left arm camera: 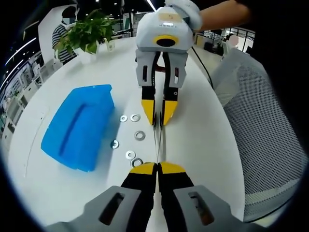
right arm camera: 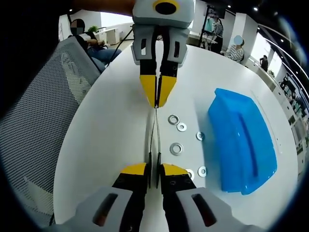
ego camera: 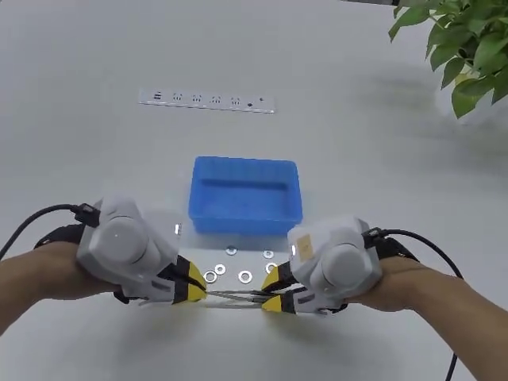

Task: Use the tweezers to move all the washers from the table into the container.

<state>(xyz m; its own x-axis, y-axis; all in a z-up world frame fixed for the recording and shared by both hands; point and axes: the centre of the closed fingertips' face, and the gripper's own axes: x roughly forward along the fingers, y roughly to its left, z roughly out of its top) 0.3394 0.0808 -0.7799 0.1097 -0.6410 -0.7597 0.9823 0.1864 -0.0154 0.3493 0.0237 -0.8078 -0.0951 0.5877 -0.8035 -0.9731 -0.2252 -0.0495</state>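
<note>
Thin metal tweezers (ego camera: 234, 295) hang level between my two grippers, just above the white table. My left gripper (ego camera: 193, 289) is shut on their narrow joined end (left arm camera: 157, 154). Facing it, my right gripper (ego camera: 272, 297) is shut on the two spread arms (right arm camera: 154, 145). In the left gripper view the right gripper (left arm camera: 158, 116) comes in from the top. The right gripper view likewise has the left gripper (right arm camera: 157, 99) at its top. Several steel washers (ego camera: 245, 277) (left arm camera: 140, 135) (right arm camera: 176, 148) lie loose between the tweezers and the blue container (ego camera: 244, 194) (left arm camera: 77, 128) (right arm camera: 244, 140).
A white power strip (ego camera: 206, 101) lies at the back of the table. A leafy plant (ego camera: 468, 48) stands at the far right. A grey mesh chair (right arm camera: 53, 96) sits beside the table's near edge, and people sit in the background.
</note>
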